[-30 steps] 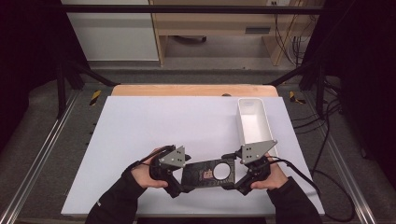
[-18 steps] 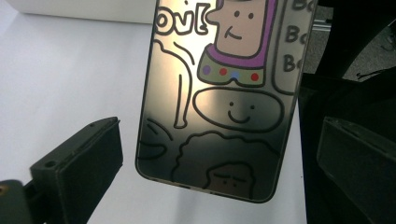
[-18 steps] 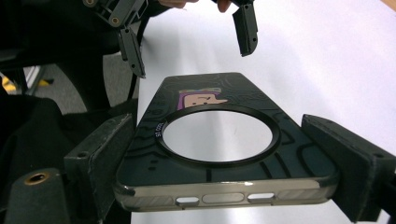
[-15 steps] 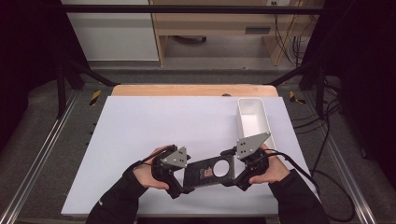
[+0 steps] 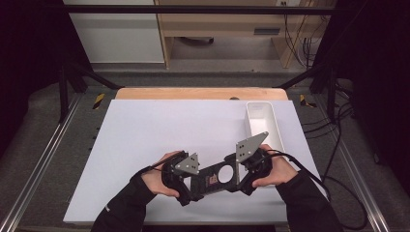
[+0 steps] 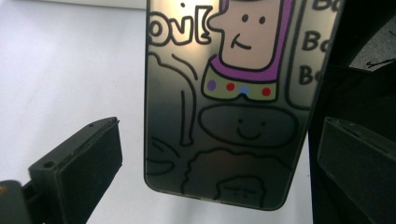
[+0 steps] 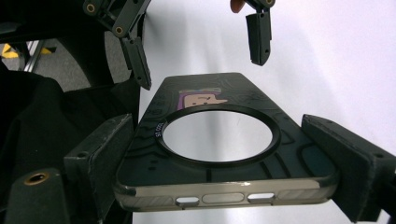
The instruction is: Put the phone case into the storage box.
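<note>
1 phone case | 1 white tray | left hand-held gripper released | right hand-held gripper grasping case

Dark cartoon-printed phone case lies flat, near table edge.

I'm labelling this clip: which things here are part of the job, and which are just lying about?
In the job:
phone case, dark, with cartoon print and a ring cut-out
left tool, jaws open at either side of the case's end
right tool, jaws at either side of the other end

Lying about:
white tray, at the right
white mat
</note>
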Tool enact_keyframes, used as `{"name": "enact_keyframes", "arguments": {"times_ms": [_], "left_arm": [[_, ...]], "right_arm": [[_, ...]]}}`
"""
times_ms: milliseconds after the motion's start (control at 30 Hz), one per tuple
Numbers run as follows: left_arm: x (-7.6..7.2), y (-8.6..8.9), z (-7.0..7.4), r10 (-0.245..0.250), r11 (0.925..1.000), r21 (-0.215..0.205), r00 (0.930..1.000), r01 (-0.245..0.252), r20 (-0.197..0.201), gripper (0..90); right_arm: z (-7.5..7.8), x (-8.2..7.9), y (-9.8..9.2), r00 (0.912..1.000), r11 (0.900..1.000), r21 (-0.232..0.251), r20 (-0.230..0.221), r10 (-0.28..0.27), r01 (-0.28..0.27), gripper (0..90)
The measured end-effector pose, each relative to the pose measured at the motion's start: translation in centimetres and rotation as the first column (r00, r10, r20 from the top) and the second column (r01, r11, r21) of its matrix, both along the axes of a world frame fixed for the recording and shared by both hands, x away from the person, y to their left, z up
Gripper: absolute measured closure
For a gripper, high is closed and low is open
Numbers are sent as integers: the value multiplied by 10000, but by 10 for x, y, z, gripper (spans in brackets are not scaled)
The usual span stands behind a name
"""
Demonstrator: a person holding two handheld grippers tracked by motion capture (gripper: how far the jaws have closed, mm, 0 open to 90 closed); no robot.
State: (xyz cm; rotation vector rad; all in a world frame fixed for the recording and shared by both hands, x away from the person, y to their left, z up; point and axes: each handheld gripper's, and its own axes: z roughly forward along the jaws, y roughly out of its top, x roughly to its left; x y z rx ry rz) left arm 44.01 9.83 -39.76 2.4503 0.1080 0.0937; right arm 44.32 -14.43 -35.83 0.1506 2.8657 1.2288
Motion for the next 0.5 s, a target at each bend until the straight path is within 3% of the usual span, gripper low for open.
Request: {"name": "enact_keyframes", "arguments": {"times_ms": [500], "left_arm": [[1, -18, -9, -113, 9945, 1041, 9999, 124, -111, 0]], "right_arm": [[0, 3, 12, 9999, 9962, -861, -35, 108, -111, 125]]}}
